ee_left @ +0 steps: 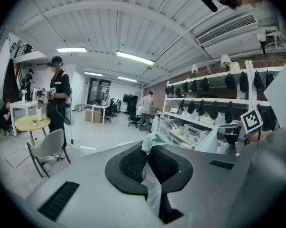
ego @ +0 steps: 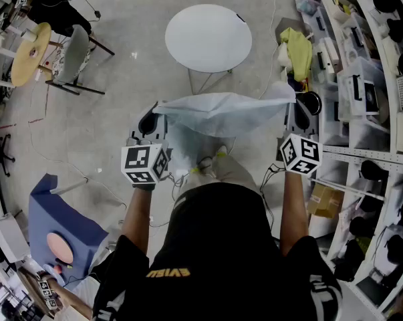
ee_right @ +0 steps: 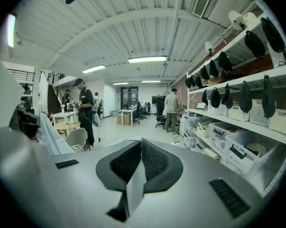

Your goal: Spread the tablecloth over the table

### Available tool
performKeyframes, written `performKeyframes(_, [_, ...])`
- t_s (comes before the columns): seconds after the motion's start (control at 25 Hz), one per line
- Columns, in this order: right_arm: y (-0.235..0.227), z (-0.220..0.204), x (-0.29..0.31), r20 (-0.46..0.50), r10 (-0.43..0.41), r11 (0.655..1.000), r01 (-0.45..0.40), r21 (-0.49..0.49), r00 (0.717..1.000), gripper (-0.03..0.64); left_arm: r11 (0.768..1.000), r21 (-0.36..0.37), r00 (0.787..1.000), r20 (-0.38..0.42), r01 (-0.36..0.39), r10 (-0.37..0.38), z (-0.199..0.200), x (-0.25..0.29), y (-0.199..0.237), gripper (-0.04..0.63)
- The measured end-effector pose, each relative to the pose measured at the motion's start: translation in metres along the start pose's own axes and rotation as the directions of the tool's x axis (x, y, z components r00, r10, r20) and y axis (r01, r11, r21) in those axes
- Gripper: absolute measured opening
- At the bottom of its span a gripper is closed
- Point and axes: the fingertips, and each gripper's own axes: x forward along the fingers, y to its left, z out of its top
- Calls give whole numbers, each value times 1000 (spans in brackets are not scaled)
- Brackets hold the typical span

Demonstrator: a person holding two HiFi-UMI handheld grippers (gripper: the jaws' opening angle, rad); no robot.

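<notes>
While the pale tablecloth (ego: 221,112) sags in mid-air short of the round tabletop (ego: 208,39), the left hand-held gripper (ee_left: 146,161) and right hand-held gripper (ee_right: 139,161) each clamp a top corner, and it looks light, limp and billowy, so corners seem the hold.

Workshop interior: grey floor (ego: 134,99); white shelving (ego: 368,156) along R side; chair (ego: 74,52) & yellow round table (ego: 27,55) upper L; strip lights (ee_left: 134,58) on ribbed white ceiling (ee_left: 109,18).
</notes>
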Motion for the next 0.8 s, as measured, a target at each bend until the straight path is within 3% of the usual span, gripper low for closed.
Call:
performKeyframes(0.2, [34,-10,-17,11,38,999,-38,-11,999,8,1000,18,1000,14,16,-17,-8,-19,-13,23])
performKeyframes(0.44, [44,-7,-30,30,87,996,-88,25,996,8,1000,8,997,73,-13,12,3,-31,-36,23])
performKeyframes(0.8, [9,-5,-43,72,72,997,-74,23,995,8,997,53,995,78,-60,56,5,-29,-51,23])
